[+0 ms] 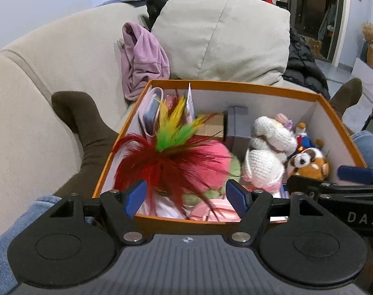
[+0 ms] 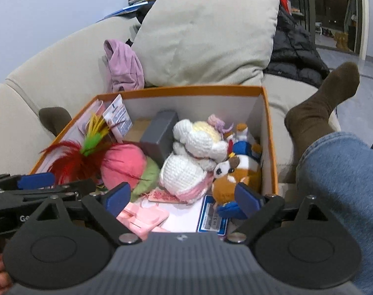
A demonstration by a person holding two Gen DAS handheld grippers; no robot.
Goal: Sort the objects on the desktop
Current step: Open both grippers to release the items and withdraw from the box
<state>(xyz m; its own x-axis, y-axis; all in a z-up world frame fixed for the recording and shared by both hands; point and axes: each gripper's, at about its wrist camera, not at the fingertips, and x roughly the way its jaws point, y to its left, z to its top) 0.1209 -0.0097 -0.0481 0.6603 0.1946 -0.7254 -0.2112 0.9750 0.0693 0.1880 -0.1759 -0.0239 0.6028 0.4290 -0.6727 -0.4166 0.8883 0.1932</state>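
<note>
Left wrist view shows the left tongs (image 1: 185, 195) spread wide and empty at the near rim of the orange box (image 1: 235, 84); the right tongs (image 2: 184, 196) gape likewise. Feather toy (image 1: 166, 157), pink plush (image 2: 123, 166) and crocheted doll (image 2: 194, 157) already lie inside, so sorting looks well advanced.

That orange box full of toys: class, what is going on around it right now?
A person seated on a sofa holds a gripper in each hand over the orange box. The left gripper hangs open near the feather toy and pink plush; the right gripper hangs open near the brown-and-white plush. Neither holds anything. The white crocheted doll lies between them.
</note>
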